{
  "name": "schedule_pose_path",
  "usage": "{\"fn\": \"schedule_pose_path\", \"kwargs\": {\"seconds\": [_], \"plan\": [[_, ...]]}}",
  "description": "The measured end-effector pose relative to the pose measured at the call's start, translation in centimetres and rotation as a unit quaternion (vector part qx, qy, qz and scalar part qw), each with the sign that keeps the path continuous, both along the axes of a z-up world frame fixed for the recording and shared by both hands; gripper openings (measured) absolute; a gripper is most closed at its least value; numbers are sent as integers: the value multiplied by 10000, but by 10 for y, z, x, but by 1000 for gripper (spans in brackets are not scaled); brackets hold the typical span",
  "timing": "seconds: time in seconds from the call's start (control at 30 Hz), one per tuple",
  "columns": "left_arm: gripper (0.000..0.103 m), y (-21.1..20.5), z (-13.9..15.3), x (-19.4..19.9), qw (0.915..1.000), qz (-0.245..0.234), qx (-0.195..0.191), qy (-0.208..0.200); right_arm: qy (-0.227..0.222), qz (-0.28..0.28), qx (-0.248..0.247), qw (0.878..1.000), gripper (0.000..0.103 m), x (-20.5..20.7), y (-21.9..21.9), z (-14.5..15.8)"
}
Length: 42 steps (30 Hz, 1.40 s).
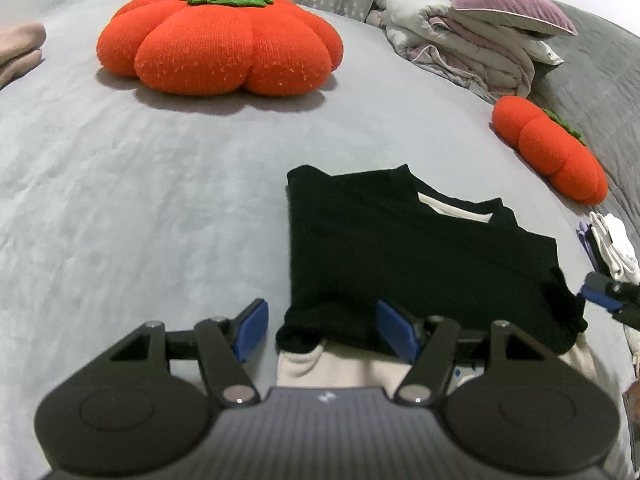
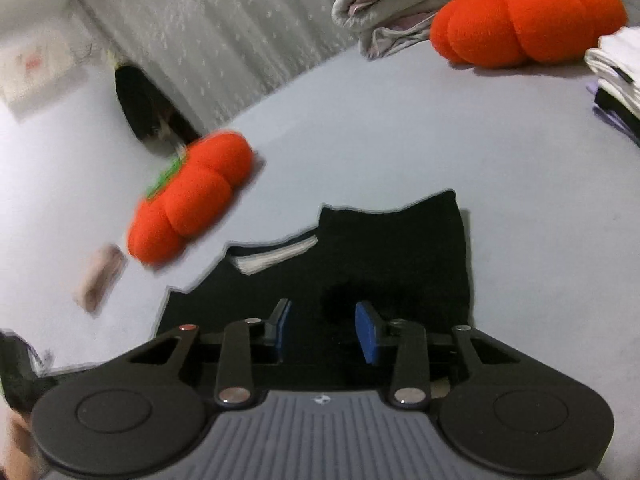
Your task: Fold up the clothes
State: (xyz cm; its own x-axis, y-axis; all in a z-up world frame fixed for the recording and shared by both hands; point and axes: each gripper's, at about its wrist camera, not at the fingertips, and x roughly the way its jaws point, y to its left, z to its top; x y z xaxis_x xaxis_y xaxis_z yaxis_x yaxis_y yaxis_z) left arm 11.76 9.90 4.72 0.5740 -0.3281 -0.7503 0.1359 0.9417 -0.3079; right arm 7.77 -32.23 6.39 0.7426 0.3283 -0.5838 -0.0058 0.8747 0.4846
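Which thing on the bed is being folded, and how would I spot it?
On the grey bed, look in front of the big orange pumpkin cushion. The black top lies there, folded flat into a rough rectangle. It is the only black piece, with a white strip showing at its neck.

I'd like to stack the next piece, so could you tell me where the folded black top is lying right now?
In the left wrist view the black top lies on the grey bed, right of centre, just beyond the left gripper, with the small pumpkin cushion farther right.
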Motion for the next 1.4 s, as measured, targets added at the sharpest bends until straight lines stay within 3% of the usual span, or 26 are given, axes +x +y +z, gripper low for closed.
{"fn": "schedule_pose_path", "kwargs": {"seconds": [0.13, 0.3, 0.37, 0.43, 0.47, 0.5, 0.53, 0.63, 0.67, 0.7, 0.73, 0.83, 0.97, 1.1, 1.23, 1.3, 1.37, 1.4], "plan": [[63, 1, 0, 1, 10000, 72, 18, -13, -3, -529, -371, 9979, 36, -3, -13, 4], [63, -7, -2, 1, 10000, 28, 70, -27, 183, -220, 30, 9996, 43, 0, -18, -5], [63, -12, -3, 1, 9999, -15, 139, -23, 154, 149, -235, 9995, 44, 1, -4, -5], [63, -14, -5, 0, 9998, -50, 212, -29, 138, 330, -975, 9946, 43, -1, 16, -6], [63, -15, -5, 0, 9997, -62, 239, -36, 143, 349, -1323, 9905, 33, -2, 24, -8], [63, -15, -5, 0, 9996, -70, 262, -42, 159, 305, -1516, 9878, 10, -2, 27, -9], [63, -16, -5, -1, 9996, -75, 285, -48, 194, 215, -1569, 9872, 10, -2, 28, -11], [60, -18, -6, -1, 9991, -26, 428, -71, 430, -382, -729, 9957, 10, -5, 6, -11], [50, -19, -7, -1, 9986, 12, 515, -72, 511, -589, -434, 9960, 10, -8, -1, -11], [32, -21, -9, 0, 9981, 55, 619, -53, 597, -733, -245, 9952, 10, -11, -6, -12], [28, -22, -11, 0, 9975, 98, 702, -38, 714, -868, -81, 9936, 10, -13, -10, -15], [21, -22, -11, 1, 9970, 157, 755, -65, 1054, -1277, 486, 9850, 10, -18, -32, -26], [19, -22, -13, 2, 9963, 150, 839, -60, 1368, -1866, 1372, 9631, 10, -29, -53, -33], [16, -18, -12, 5, 9965, 184, 818, 0, 1473, -2077, 1569, 9542, 10, -34, -61, -34], [15, -7, -10, 9, 9983, 333, 450, 150, 1623, -1692, 1820, 9549, 10, -27, -60, -38], [15, -3, -11, 12, 9984, 378, 353, 211, 1859, -1573, 1400, 9597, 10, -22, -57, -39], [15, -4, -11, 12, 9984, 369, 376, 207, 1771, -1501, 704, 9701, 12, -19, -53, -31], [15, -4, -11, 12, 9984, 368, 381, 209, 1667, -1476, 348, 9743, 26, -18, -49, -22]]}}
